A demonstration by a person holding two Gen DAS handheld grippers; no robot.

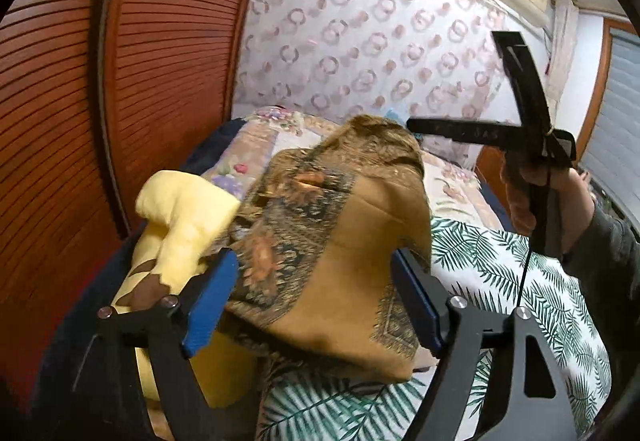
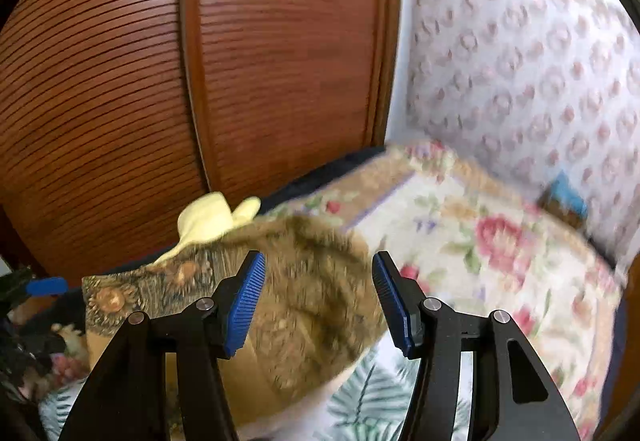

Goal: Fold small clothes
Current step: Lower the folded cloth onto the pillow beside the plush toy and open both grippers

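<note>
A mustard-brown patterned garment (image 1: 340, 241) lies bunched on top of a pile on the bed, over a pale yellow cloth (image 1: 188, 217). My left gripper (image 1: 314, 301) is open, its blue pads either side of the garment's near end. My right gripper (image 2: 318, 305) is open above the same garment (image 2: 304, 301). In the left wrist view the right gripper body (image 1: 532, 145) is held high at the right, away from the cloth. The yellow cloth (image 2: 216, 217) peeks out behind the garment in the right wrist view.
A white sheet with green palm leaves (image 1: 500, 273) covers the near bed. A floral quilt (image 2: 480, 241) lies beyond. A slatted wooden wardrobe (image 1: 160, 61) stands close on the left. Patterned wallpaper (image 1: 360, 41) backs the bed.
</note>
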